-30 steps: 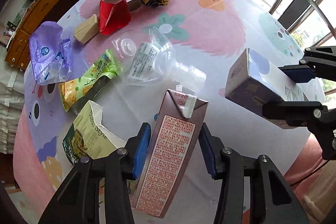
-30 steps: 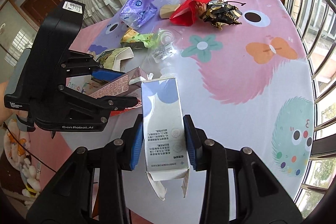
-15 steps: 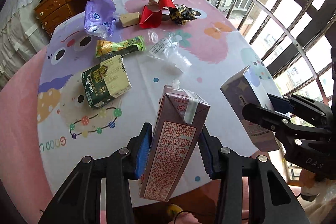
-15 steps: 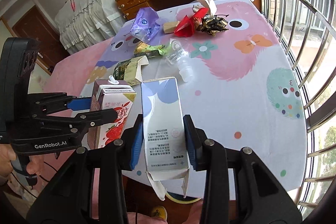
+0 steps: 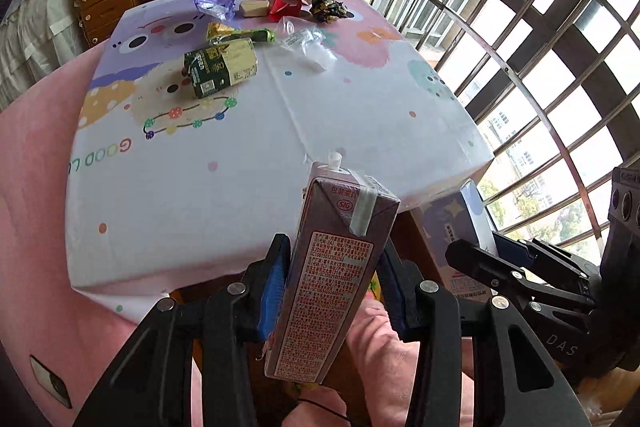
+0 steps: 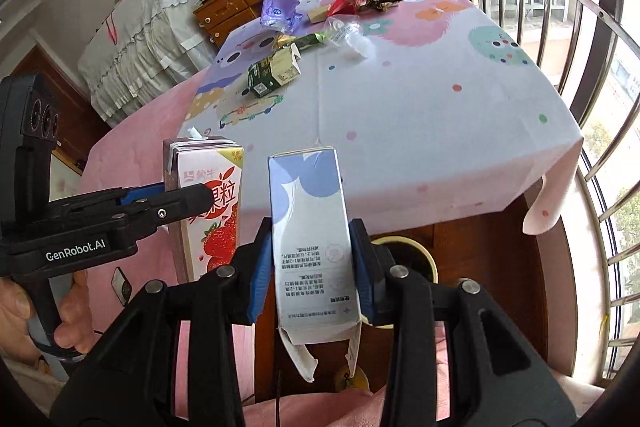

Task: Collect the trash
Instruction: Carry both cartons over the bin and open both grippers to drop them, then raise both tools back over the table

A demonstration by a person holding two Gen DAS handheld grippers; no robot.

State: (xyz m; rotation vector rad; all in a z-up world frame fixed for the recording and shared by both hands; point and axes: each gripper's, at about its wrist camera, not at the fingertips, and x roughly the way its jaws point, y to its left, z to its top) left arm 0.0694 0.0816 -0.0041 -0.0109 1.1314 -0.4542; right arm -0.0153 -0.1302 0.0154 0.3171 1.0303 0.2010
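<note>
Currently, left gripper [image 5: 330,291] clamps the light, crushable strawberry milk carton [image 5: 326,279] mid-body; right gripper [image 6: 310,281] clamps the empty blue-white cardboard box [image 6: 310,247], both beyond the patterned table [image 6: 420,131] edge.

"SIG" in a red oval on the top of the strawberry milk carton [image 5: 332,267]. "GenRobot.AI" in white on the left gripper's [image 6: 192,199] black body. "DAS" on the right gripper's [image 5: 476,255] housing. "GOOD L…" in coloured letters along the tablecloth's [image 5: 200,167] near left edge. Small print on both cartons unreadable.
</note>
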